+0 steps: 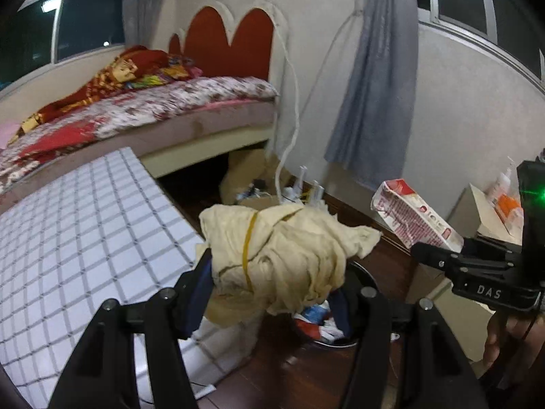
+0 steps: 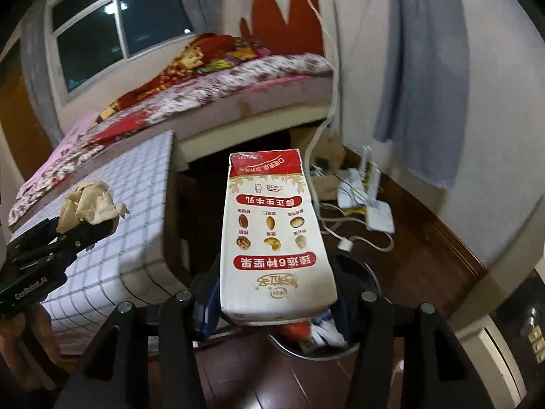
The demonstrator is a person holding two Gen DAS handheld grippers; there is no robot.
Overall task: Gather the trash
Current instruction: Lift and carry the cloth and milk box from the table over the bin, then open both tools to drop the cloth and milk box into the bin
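My left gripper (image 1: 272,276) is shut on a crumpled yellowish paper wad (image 1: 289,238), held above the floor beside the table edge. Just below and behind it stands a black round trash bin (image 1: 369,281) with colourful wrappers (image 1: 316,323) inside. My right gripper (image 2: 276,296) is shut on a white and red milk carton (image 2: 276,231) that points away from me over the same bin (image 2: 369,274). Each view shows the other tool: the right gripper (image 1: 439,255) with the carton (image 1: 412,218) at the right, the left gripper (image 2: 85,233) with the wad (image 2: 92,204) at the left.
A table with a white checked cover (image 1: 68,238) lies to the left of the bin. Behind it is a bed (image 1: 153,109) with patterned bedding. White routers and cables (image 2: 368,201) lie on the dark wooden floor by the wall. A low cabinet with bottles (image 1: 504,197) stands at the right.
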